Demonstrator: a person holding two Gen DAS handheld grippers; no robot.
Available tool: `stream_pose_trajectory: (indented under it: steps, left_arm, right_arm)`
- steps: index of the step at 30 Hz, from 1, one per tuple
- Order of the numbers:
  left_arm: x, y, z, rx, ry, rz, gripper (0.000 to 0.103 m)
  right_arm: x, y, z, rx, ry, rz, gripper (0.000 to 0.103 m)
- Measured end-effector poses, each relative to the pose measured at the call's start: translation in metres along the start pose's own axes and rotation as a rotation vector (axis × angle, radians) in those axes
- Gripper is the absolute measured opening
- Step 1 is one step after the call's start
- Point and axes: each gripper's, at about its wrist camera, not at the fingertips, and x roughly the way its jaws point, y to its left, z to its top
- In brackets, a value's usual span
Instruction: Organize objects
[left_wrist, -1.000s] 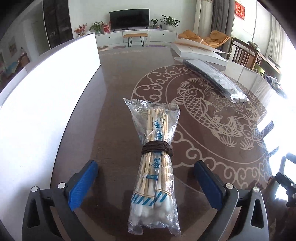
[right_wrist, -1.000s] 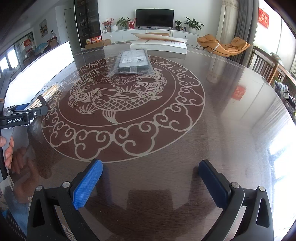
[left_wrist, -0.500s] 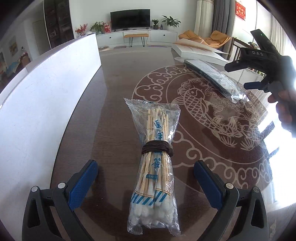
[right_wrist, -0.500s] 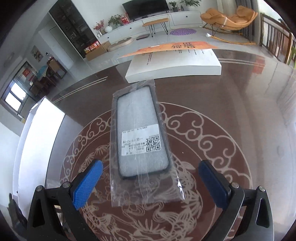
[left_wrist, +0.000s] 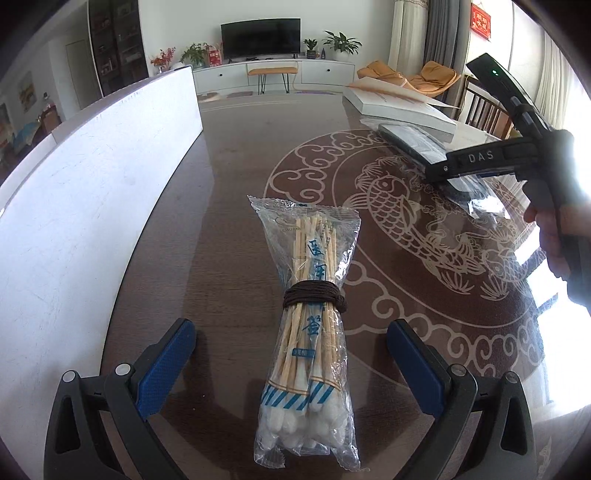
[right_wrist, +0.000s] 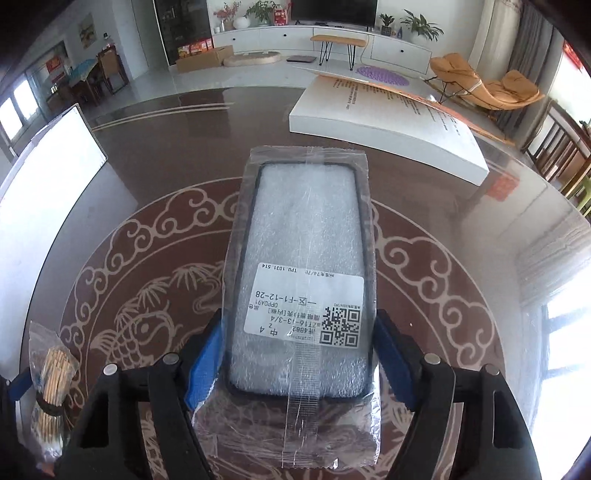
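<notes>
A clear bag of cotton swabs (left_wrist: 310, 332), tied with a brown band, lies on the dark patterned table between the fingers of my left gripper (left_wrist: 291, 365), which is open and not touching it. The bag also shows at the lower left of the right wrist view (right_wrist: 50, 391). A phone case in a clear bag with a white label (right_wrist: 306, 280) lies further right on the table; my right gripper (right_wrist: 299, 358) has closed in on its near end, blue pads against both sides. The case also shows in the left wrist view (left_wrist: 424, 147), partly behind the right gripper.
A white box (left_wrist: 74, 206) runs along the table's left side. A thick white book with an orange cover (right_wrist: 388, 122) lies at the far side behind the phone case. Chairs (right_wrist: 561, 147) stand past the table's right edge.
My right gripper moved forward over the phone case and narrowed its fingers onto the near end. The left gripper and the swab bag have stayed still.
</notes>
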Motion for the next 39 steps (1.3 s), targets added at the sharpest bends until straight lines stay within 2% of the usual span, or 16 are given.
stream_pose_trajectory:
  steps: [5,10,12,13,14,20,34,37,39]
  left_arm:
    - [0.000,0.000,0.000,0.000,0.000,0.000,0.103]
    - [0.000,0.000,0.000,0.001,-0.001,0.002,0.103]
    - [0.001,0.000,0.001,0.001,-0.001,0.002,0.103]
    - [0.001,0.000,0.001,0.001,0.000,0.002,0.103]
    - [0.001,0.000,0.001,0.001,-0.001,0.002,0.103]
    - [0.001,0.000,0.001,0.001,-0.001,0.002,0.103]
    - [0.001,0.000,0.001,0.000,0.000,0.001,0.103]
    - [0.001,0.001,0.002,0.011,0.017,-0.006,0.103]
    - [0.002,0.000,0.007,0.047,0.077,-0.029,0.103]
  right_arm:
    - [-0.043,-0.004,-0.088,-0.029,-0.065,0.010,0.077]
    - [-0.089,-0.013,-0.179,0.004,-0.121,-0.011,0.077]
    - [-0.096,-0.019,-0.195,0.029,-0.122,-0.023,0.085]
    - [-0.096,-0.024,-0.202,0.042,-0.112,-0.030,0.097]
    - [-0.095,-0.025,-0.203,0.050,-0.111,-0.031,0.103]
    - [-0.092,-0.024,-0.198,0.064,-0.135,-0.046,0.103]
    - [-0.092,-0.024,-0.196,0.063,-0.130,-0.046,0.103]
    - [-0.089,-0.026,-0.185,0.029,-0.031,-0.018,0.103]
    - [-0.082,-0.030,-0.170,0.015,0.057,-0.004,0.103]
